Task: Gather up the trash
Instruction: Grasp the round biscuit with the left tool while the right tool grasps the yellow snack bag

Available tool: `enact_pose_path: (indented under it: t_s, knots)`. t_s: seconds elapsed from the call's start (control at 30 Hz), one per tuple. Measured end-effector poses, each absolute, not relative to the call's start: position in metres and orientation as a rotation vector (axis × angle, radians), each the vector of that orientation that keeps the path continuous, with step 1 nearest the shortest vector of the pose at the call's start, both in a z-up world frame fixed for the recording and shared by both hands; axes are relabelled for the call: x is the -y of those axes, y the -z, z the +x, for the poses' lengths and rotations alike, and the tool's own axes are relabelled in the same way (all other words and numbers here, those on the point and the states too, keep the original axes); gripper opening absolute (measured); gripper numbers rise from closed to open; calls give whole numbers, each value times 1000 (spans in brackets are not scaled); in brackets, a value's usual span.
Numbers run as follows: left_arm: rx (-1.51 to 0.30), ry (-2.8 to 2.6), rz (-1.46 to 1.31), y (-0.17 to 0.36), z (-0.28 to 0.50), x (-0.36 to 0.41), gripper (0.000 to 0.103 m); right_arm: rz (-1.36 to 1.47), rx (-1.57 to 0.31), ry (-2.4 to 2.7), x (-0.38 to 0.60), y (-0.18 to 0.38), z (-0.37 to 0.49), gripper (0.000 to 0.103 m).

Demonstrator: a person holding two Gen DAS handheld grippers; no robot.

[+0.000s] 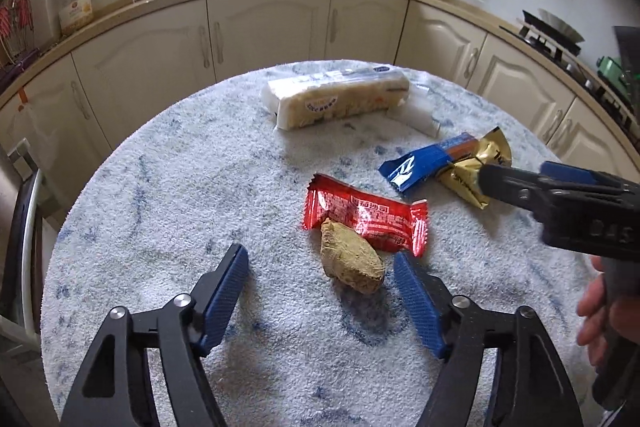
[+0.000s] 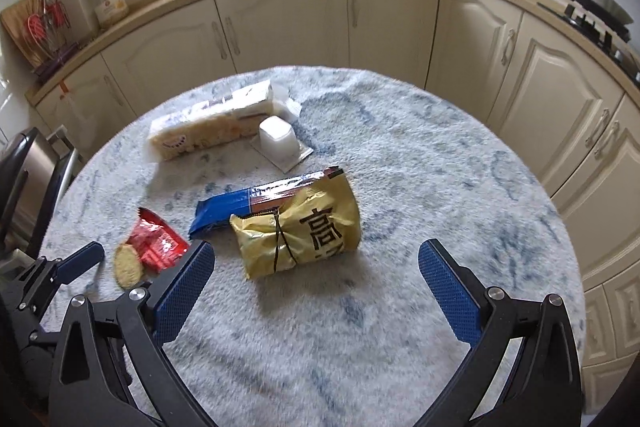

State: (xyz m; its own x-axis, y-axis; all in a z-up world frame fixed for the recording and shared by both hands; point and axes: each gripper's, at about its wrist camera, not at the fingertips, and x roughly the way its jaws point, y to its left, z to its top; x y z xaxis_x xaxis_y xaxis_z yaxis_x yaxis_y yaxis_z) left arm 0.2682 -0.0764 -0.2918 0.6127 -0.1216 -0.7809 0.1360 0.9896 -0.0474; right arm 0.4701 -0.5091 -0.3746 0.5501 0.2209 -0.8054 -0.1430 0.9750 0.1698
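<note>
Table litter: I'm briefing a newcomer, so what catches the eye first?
The red wrapper mid-table, a brown biscuit piece against its near edge, just ahead of the open left gripper. To their right, a tied gold bag overlaps a blue wrapper before the open right gripper.

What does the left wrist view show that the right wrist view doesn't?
Only the left wrist view: a hand behind the right gripper and the red wrapper's full length.

Only the right wrist view: the white plastic cup seen clearly and the gold bag's tied front.

Both: the table cloth, biscuit piece, blue wrapper, long cracker pack, and both grippers open.
</note>
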Motion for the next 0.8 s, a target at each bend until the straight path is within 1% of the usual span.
enact_pose_path:
  t_s: [0.07,0.1,0.13,0.17,0.2,0.23,0.27,0.33,0.5,0.8]
  knots:
    - [-899,152,10,292,277,79,54,77,-985,-222,504,385,480,103]
    - [-897,155,6,292,277,77,51,67,-992,-229,501,390,484,103]
    - [-898,165,-7,292,279,76,44,62,-995,-237,499,392,486,98]
    - [-897,169,-11,291,277,75,39,63,-989,-246,498,394,487,94]
    - [-898,172,-13,290,277,73,36,55,-978,-248,497,393,486,88]
    - [-896,171,-13,289,275,72,33,44,-970,-255,495,393,485,77]
    - [-896,176,-22,288,270,71,30,37,-965,-260,495,391,484,74]
    - [-901,186,-41,289,271,72,25,51,-965,-274,497,391,482,71]
    - [-897,181,-82,290,271,65,25,103,-958,-280,510,387,464,70]
    - [-828,189,-66,257,240,64,25,182,-906,-284,534,360,412,70]
